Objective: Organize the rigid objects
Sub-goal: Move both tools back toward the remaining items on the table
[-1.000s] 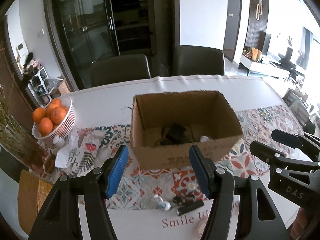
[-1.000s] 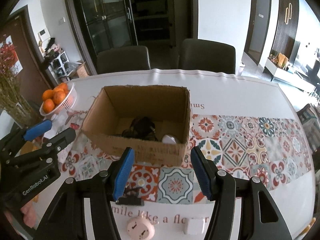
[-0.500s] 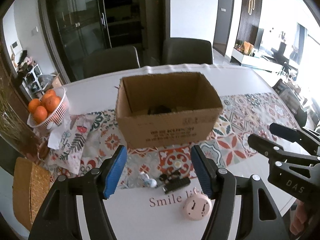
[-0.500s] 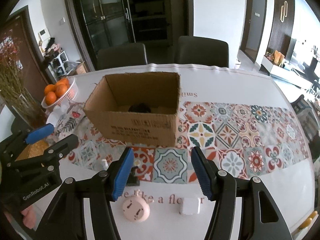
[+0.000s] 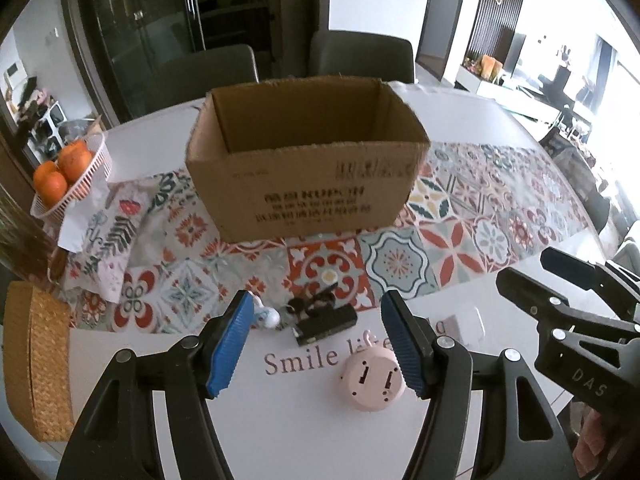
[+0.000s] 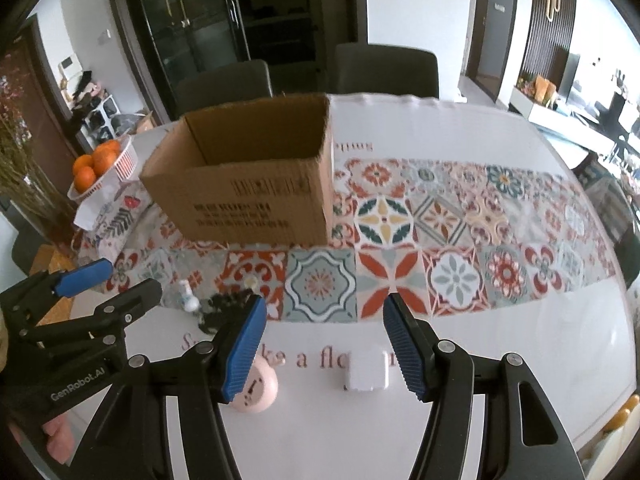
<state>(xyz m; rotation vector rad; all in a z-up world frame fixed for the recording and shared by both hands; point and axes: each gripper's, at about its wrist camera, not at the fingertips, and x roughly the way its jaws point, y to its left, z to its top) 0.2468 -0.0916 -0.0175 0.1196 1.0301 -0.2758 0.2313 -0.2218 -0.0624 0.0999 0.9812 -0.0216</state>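
Cardboard box (image 5: 308, 176) stands open-topped on the patterned runner (image 5: 460, 240) at the middle of the white table (image 5: 280, 420), seen from the left wrist camera. Nearer than it, at the runner's near edge, lie a small white figure (image 5: 267, 316), a dark tangle of keys (image 5: 310, 306) and a black rectangular device (image 5: 326, 324) close together. A round pink object (image 5: 370, 380) sits nearest, just beside the left gripper (image 5: 318, 346), whose jaws stand apart with nothing between the pads. A white basket of oranges (image 5: 68, 176) sits far left; a woven box (image 5: 36, 364) sits near left.

From the right wrist camera, the box (image 6: 248, 196) is left of centre. The right gripper (image 6: 324, 348) is moderately open and empty. A white square block (image 6: 366, 372) lies on the table between its fingers, untouched, and the pink object (image 6: 260, 392) is partly hidden behind the left blue pad (image 6: 242, 350). The left gripper (image 6: 116, 280) shows at the left edge.
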